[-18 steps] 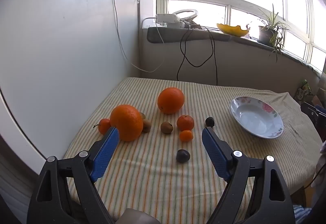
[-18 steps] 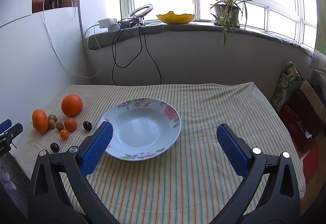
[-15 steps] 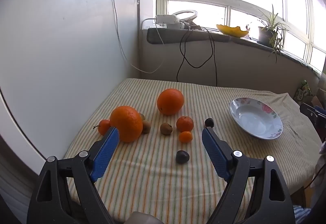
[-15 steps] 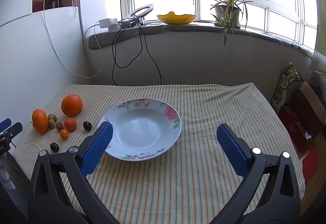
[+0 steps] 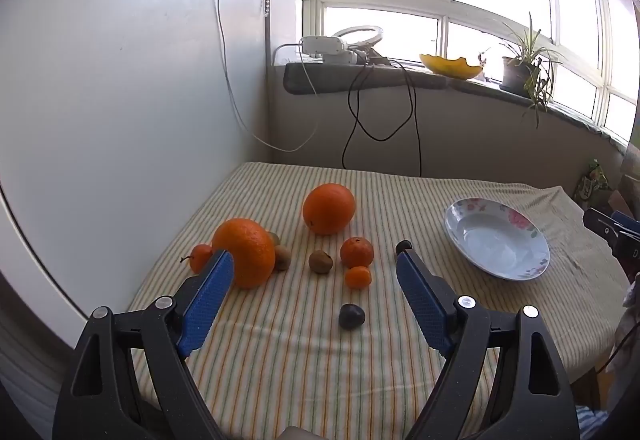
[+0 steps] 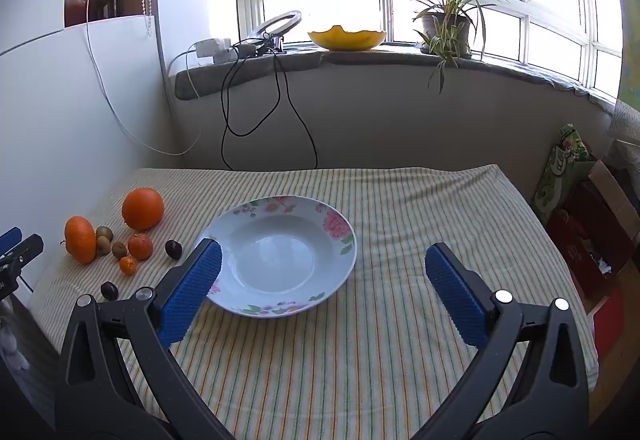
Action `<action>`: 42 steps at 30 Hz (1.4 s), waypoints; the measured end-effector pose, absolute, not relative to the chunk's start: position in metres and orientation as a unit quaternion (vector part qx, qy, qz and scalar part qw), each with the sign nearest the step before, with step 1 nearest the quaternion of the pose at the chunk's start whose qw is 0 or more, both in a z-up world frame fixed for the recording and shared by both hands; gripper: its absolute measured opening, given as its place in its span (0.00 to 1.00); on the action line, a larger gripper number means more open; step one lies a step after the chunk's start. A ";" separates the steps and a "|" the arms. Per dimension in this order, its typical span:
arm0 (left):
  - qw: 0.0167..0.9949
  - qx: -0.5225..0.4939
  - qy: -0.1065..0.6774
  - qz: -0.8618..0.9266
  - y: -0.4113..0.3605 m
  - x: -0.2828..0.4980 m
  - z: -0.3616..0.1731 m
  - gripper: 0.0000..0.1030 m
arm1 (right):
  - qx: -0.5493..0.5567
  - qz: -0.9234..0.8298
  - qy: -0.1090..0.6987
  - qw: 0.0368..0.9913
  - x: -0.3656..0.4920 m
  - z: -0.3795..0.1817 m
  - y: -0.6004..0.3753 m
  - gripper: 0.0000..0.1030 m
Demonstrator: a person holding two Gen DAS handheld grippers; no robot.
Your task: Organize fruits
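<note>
Fruits lie on the striped tablecloth in the left wrist view: two large oranges [image 5: 329,208] [image 5: 245,252], two small mandarins [image 5: 356,251] [image 5: 358,277], kiwis [image 5: 320,261], a small red fruit [image 5: 199,257] and two dark plums [image 5: 351,316] [image 5: 403,246]. An empty floral plate [image 5: 496,244] sits to their right. My left gripper [image 5: 314,276] is open and empty above the near fruits. My right gripper [image 6: 322,266] is open and empty just in front of the plate [image 6: 280,252]; the fruits [image 6: 142,208] lie at its left.
A white wall panel [image 5: 120,100] borders the table's left side. A windowsill holds a yellow bowl [image 6: 346,38], a potted plant [image 6: 446,26], a ring light and hanging cables [image 6: 260,100]. Boxes and bags [image 6: 580,220] stand on the floor right of the table.
The left gripper has drawn back and up slightly, so the fruits sit a little farther away. The right gripper has barely moved. Both stay open.
</note>
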State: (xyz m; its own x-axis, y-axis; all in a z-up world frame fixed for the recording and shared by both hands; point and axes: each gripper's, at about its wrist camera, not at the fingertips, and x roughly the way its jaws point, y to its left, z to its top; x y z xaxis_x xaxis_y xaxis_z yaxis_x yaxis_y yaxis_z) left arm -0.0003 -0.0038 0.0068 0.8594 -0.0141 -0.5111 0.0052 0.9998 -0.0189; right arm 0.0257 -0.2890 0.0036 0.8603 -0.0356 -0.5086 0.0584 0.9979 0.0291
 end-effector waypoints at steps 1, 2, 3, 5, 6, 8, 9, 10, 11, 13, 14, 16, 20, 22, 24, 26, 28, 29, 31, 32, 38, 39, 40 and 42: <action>0.964 -0.009 0.265 -0.005 -0.004 0.000 0.007 0.81 | 0.022 -0.023 0.264 0.964 0.026 0.003 -0.289 1.00; 0.964 -0.009 0.264 -0.005 -0.003 -0.001 0.007 0.81 | 0.022 -0.022 0.263 0.964 0.025 0.003 -0.289 1.00; 0.965 -0.009 0.264 -0.004 -0.003 -0.001 0.007 0.81 | 0.023 -0.022 0.262 0.964 0.025 0.003 -0.289 1.00; 0.965 -0.010 0.263 -0.003 -0.002 -0.001 0.008 0.81 | 0.023 -0.022 0.261 0.965 0.025 0.003 -0.289 1.00; 0.965 -0.010 0.263 -0.003 -0.002 -0.001 0.008 0.81 | 0.023 -0.023 0.261 0.965 0.025 0.003 -0.290 1.00; 0.965 -0.010 0.263 -0.003 -0.002 0.000 0.008 0.81 | 0.023 -0.022 0.261 0.965 0.025 0.004 -0.289 1.00; 0.965 -0.010 0.263 -0.003 -0.002 -0.001 0.008 0.81 | 0.024 -0.021 0.262 0.965 0.025 0.004 -0.289 1.00; 0.965 -0.010 0.263 -0.002 -0.002 0.000 0.008 0.81 | 0.023 -0.022 0.262 0.965 0.024 0.004 -0.289 1.00; 0.965 -0.010 0.263 -0.002 -0.002 0.000 0.008 0.81 | 0.022 -0.021 0.262 0.965 0.024 0.003 -0.289 1.00; 0.965 -0.010 0.262 -0.001 -0.002 -0.001 0.008 0.81 | 0.020 -0.021 0.262 0.965 0.024 0.003 -0.288 1.00; 0.965 -0.010 0.262 0.000 -0.002 -0.001 0.009 0.81 | 0.020 -0.020 0.262 0.965 0.024 0.004 -0.287 1.00; 0.965 -0.011 0.261 0.001 -0.001 -0.001 0.009 0.81 | 0.021 -0.019 0.261 0.965 0.024 0.004 -0.287 1.00; 0.965 -0.011 0.261 0.002 -0.002 -0.001 0.009 0.81 | 0.022 -0.020 0.261 0.965 0.024 0.005 -0.288 1.00; 0.965 -0.010 0.262 0.001 -0.002 -0.001 0.009 0.81 | 0.022 -0.021 0.262 0.965 0.024 0.004 -0.288 1.00; 0.965 -0.010 0.261 0.001 -0.003 0.000 0.009 0.81 | 0.023 -0.020 0.263 0.964 0.025 0.003 -0.289 1.00; 0.965 -0.010 0.261 0.002 -0.003 -0.001 0.009 0.81 | 0.024 -0.020 0.264 0.964 0.025 0.002 -0.289 1.00; 0.965 -0.010 0.260 0.002 -0.003 -0.001 0.009 0.81 | 0.024 -0.020 0.265 0.964 0.025 0.002 -0.289 1.00; 0.965 -0.010 0.260 0.002 -0.003 -0.001 0.009 0.81 | 0.024 -0.020 0.265 0.964 0.025 0.001 -0.288 1.00; 0.965 -0.009 0.260 0.003 -0.004 -0.001 0.009 0.81 | 0.025 -0.021 0.265 0.964 0.025 0.001 -0.289 1.00; 0.965 -0.009 0.261 0.003 -0.004 -0.001 0.010 0.81 | 0.025 -0.020 0.265 0.964 0.025 0.001 -0.289 1.00; 0.966 -0.009 0.259 0.004 -0.005 -0.001 0.010 0.81 | 0.026 -0.019 0.266 0.964 0.026 0.000 -0.289 1.00; 0.966 -0.009 0.259 0.004 -0.005 -0.002 0.010 0.81 | 0.026 -0.020 0.266 0.964 0.026 0.000 -0.289 1.00; 0.966 -0.009 0.259 0.004 -0.004 -0.001 0.009 0.81 | 0.026 -0.020 0.265 0.964 0.026 0.000 -0.289 1.00; 0.966 -0.009 0.260 0.004 -0.004 -0.001 0.009 0.81 | 0.026 -0.019 0.266 0.964 0.026 0.000 -0.289 1.00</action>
